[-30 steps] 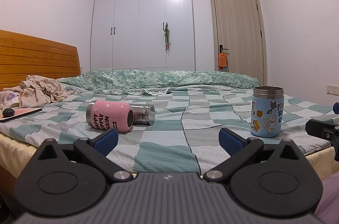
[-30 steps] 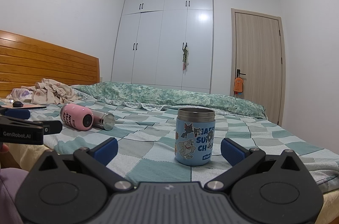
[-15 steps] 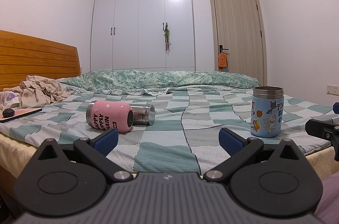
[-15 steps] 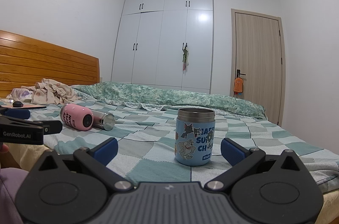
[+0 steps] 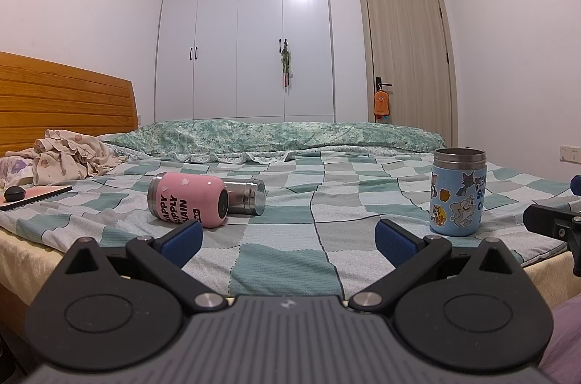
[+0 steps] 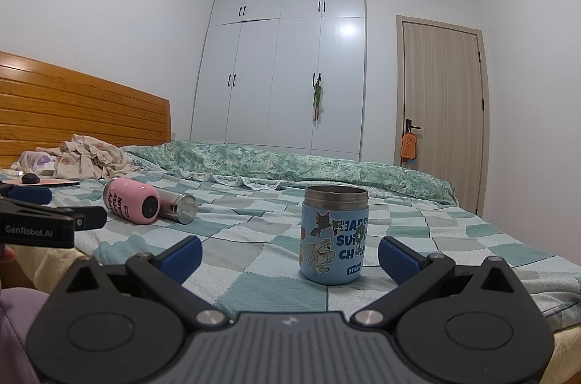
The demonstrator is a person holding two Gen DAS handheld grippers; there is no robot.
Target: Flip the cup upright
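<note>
A pink cup (image 5: 189, 200) with a steel neck lies on its side on the checked bed cover, left of centre; it also shows in the right wrist view (image 6: 132, 205). A blue cartoon cup (image 5: 458, 191) stands upright at the right, close in front of the right gripper (image 6: 288, 251) in the right wrist view (image 6: 334, 235). My left gripper (image 5: 288, 239) is open and empty, at the bed's near edge, short of the pink cup. My right gripper is open and empty, with the blue cup just beyond its fingers.
The checked bed cover (image 5: 290, 260) spans the view. A rumpled green quilt (image 5: 276, 139) lies at the back. Crumpled clothes (image 5: 69, 159) and a flat board with a black object (image 5: 14, 193) lie at the left by the wooden headboard (image 5: 65, 101).
</note>
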